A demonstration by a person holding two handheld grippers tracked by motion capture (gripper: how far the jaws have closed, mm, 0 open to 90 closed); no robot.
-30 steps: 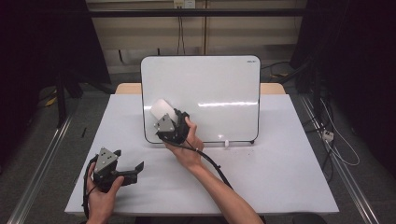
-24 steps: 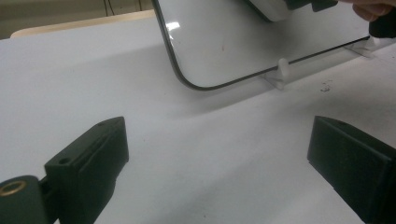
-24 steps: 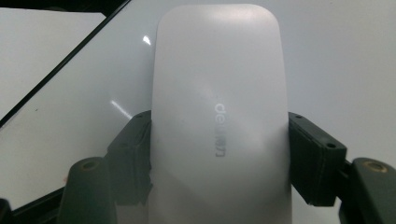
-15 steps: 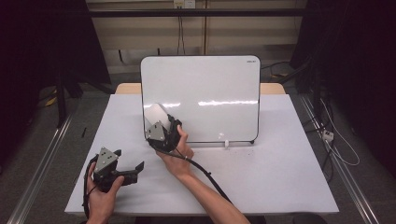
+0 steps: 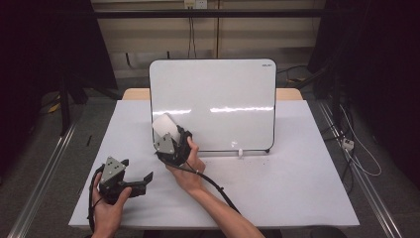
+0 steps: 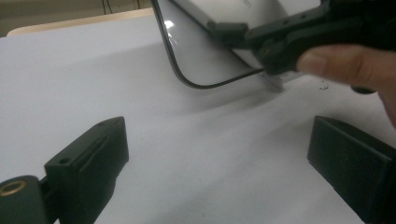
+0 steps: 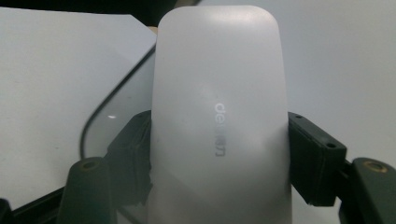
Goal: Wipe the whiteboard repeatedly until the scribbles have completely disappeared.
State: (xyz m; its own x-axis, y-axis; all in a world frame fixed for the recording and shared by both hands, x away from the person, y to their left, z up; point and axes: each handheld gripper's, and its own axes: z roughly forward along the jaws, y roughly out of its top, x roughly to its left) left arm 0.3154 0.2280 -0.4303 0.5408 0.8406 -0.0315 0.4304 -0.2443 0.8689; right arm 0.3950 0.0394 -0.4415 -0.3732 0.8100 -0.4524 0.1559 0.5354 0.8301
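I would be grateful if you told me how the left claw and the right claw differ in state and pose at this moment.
The left claw is open and holds nothing, while the right claw is shut on a white eraser. The left claw sits low over the table near its front edge, apart from the whiteboard; the right claw is raised at the whiteboard's lower left corner. Both have black jaws and are each held in a hand.

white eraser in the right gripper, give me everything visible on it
The white rounded-rectangle plastic eraser looks smooth and matte, with faint grey lettering printed on its back. The right gripper is shut on it, black fingers pressing both long sides. It sits near the lower left corner of the upright white whiteboard; whether it touches the board is unclear.
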